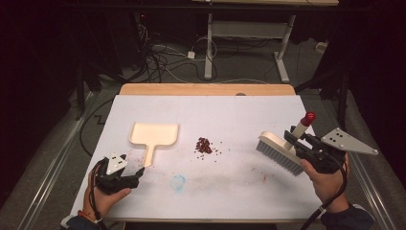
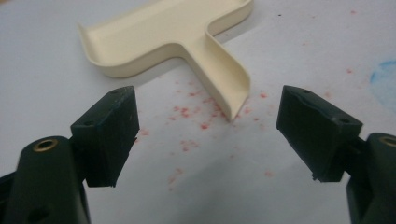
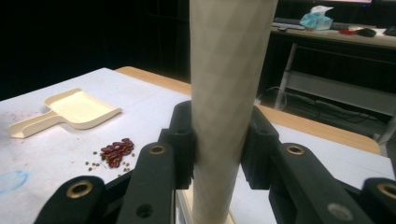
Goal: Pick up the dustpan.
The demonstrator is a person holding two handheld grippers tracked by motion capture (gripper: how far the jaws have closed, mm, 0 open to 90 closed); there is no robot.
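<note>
A cream dustpan (image 1: 154,134) lies flat on the white table cover (image 1: 230,115), its handle pointing toward me. My left gripper (image 1: 138,173) sits just short of that handle's end, open; in the left gripper view the dustpan (image 2: 177,37) handle tip lies ahead of my left gripper (image 2: 205,126), between the spread jaws and untouched. A small pile of dark red beans (image 1: 204,145) lies mid-table. My right gripper (image 1: 293,140) is shut on the cream handle of a hand brush (image 1: 280,151) with a red tip, bristles down on the table. That brush handle (image 3: 226,93) stands between the jaws.
Pink stains and a blue smudge (image 1: 178,182) mark the cover near the front. The wooden table edge (image 1: 206,89) runs along the back. Cables and desk legs lie on the floor beyond. The dustpan (image 3: 70,111) and beans (image 3: 114,151) lie left in the right gripper view.
</note>
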